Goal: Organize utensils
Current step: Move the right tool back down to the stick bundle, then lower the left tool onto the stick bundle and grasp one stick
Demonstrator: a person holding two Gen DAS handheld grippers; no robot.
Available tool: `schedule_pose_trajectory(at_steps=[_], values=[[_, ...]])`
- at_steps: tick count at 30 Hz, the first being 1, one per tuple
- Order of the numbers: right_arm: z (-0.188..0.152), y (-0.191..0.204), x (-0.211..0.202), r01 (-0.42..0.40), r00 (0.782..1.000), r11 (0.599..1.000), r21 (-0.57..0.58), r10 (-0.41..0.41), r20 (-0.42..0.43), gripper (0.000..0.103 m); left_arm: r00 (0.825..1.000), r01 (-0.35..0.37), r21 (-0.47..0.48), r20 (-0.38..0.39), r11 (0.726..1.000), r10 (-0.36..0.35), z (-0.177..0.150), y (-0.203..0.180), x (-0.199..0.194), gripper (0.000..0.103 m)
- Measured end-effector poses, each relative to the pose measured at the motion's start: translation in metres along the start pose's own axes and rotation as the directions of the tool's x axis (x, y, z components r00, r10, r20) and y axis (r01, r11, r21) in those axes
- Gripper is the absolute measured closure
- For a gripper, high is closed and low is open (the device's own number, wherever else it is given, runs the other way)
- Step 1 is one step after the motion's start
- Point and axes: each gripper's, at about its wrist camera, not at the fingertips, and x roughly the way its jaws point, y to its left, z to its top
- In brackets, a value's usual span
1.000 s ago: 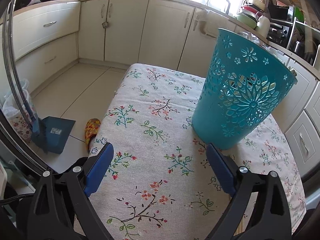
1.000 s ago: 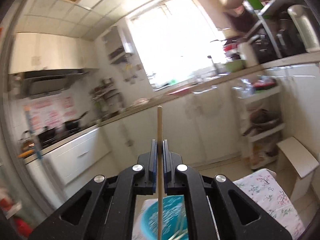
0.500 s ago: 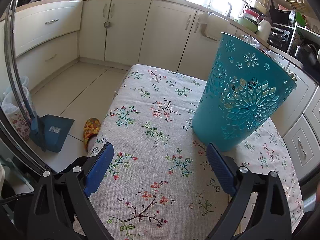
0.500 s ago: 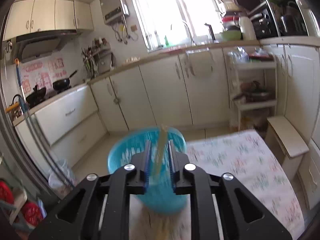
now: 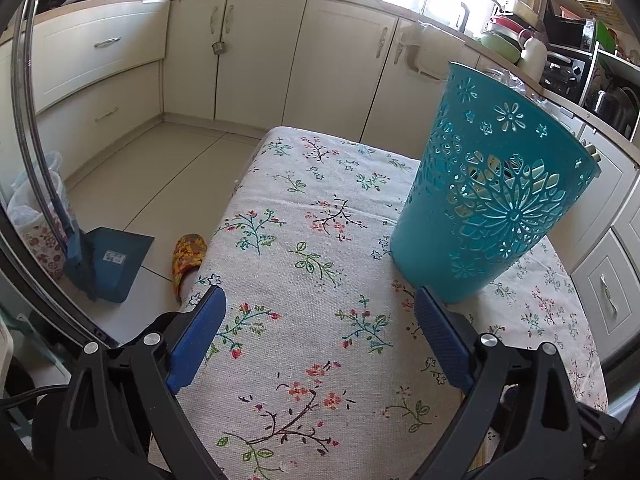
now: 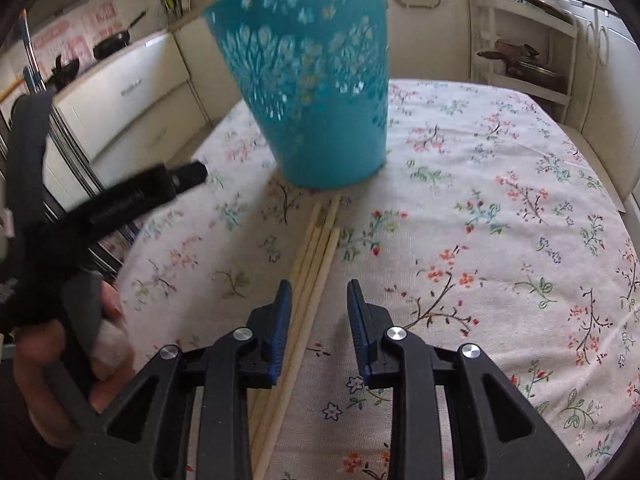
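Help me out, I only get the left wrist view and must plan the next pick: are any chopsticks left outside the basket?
Observer: Yes. A bundle of wooden chopsticks lies on the floral tablecloth, tips just in front of the teal basket.
Operator: Is the right gripper holding one?
Observer: No. The right gripper has just been opening; the bundle runs beside its left pad, unpinched.
Operator: Is my left gripper visible there?
Observer: Yes, the left gripper shows blurred at the left edge, a hand around its handle.

No lettering, label or number anywhere is legible.
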Motion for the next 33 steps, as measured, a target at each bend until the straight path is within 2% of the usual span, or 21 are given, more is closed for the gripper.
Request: schedule_pose_trajectory(at_steps=[6,9,14,16,17,21,27,30,33], values=[[-0.007,-0.013,-0.003,-0.038,0.999,0.997,0.062,0.038,0.005,0.079,1.0,0.009,-0.001,0.002,1.0,-0.009,0.0,0.0,0.0,0.012],[-0.006,-0.004,-0.001,0.013,1.0,1.0,0.006,-0.013,0.012,0.079,1.0,0.009,-0.002,0.002,1.0,-0.009,-0.001,0.0,0.0,0.011],[-0.007,0.003,-0.003,0.049,0.999,0.998,-0.048,-0.048,0.017,0.08,1.0,0.01,-0.008,0.001,1.0,-0.01,-0.001,0.0,0.001,0.011],[-0.008,-0.003,-0.003,0.048,0.999,0.998,-0.036,-0.048,0.003,0.085,1.0,0.011,-0.01,0.001,1.0,-0.011,-0.001,0.0,0.001,0.011],[-0.009,-0.004,-0.004,0.062,0.998,0.997,-0.046,-0.062,0.007,0.092,1.0,0.011,-0.009,0.0,1.0,-0.011,-0.001,0.0,0.001,0.011],[-0.009,0.0,-0.003,0.086,0.996,0.991,-0.101,-0.086,0.002,0.093,1.0,0.01,-0.005,-0.001,1.0,-0.01,-0.001,0.0,0.002,0.011],[-0.006,0.0,-0.001,0.077,0.997,0.989,-0.128,-0.078,-0.01,0.092,1.0,0.009,0.005,-0.004,1.0,-0.009,-0.001,-0.001,0.002,0.01],[-0.004,0.0,-0.002,0.092,0.995,0.975,-0.203,-0.099,-0.02,0.092,0.999,0.034,0.032,-0.014,0.999,-0.034,-0.001,-0.006,0.003,0.01],[-0.001,-0.015,-0.003,0.099,0.994,0.979,-0.179,-0.105,-0.024,0.093,0.993,0.108,0.115,-0.065,0.987,-0.101,-0.005,-0.021,0.006,0.01]])
